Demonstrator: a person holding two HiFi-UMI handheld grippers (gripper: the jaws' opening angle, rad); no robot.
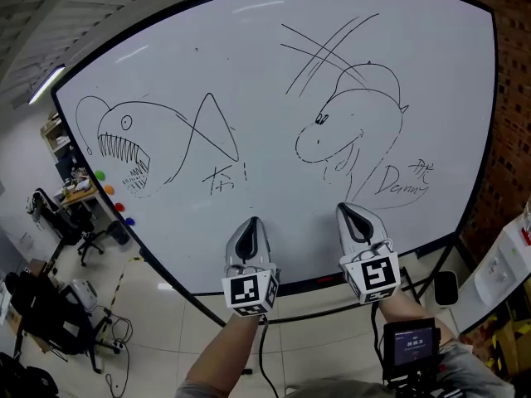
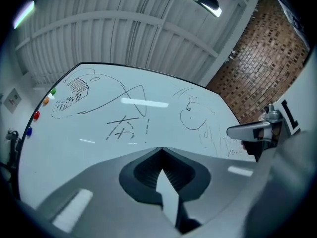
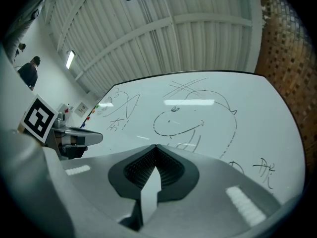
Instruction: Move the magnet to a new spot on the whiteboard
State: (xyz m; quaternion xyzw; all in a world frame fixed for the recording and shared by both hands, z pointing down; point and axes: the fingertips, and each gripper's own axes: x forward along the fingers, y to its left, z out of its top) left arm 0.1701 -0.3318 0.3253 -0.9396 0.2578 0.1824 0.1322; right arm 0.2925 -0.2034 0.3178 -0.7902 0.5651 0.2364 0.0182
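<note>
While its jaws are pressing together on nothing, the left claw (image 1: 251, 224) is pointing at the whiteboard (image 1: 265, 81) near its lower edge. The right claw (image 1: 348, 210) is hanging beside it, likewise closed and empty. Coloured magnets (image 1: 119, 207) are sitting well apart from both, at the whiteboard's left edge.

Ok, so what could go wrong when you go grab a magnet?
The magnets sit close together at the whiteboard's left edge, so the jaws could knock a neighbour off. The left gripper and right gripper are both shut; unopened, they would probably just push a magnet. Sliding along the board might smear the fish drawing.
</note>
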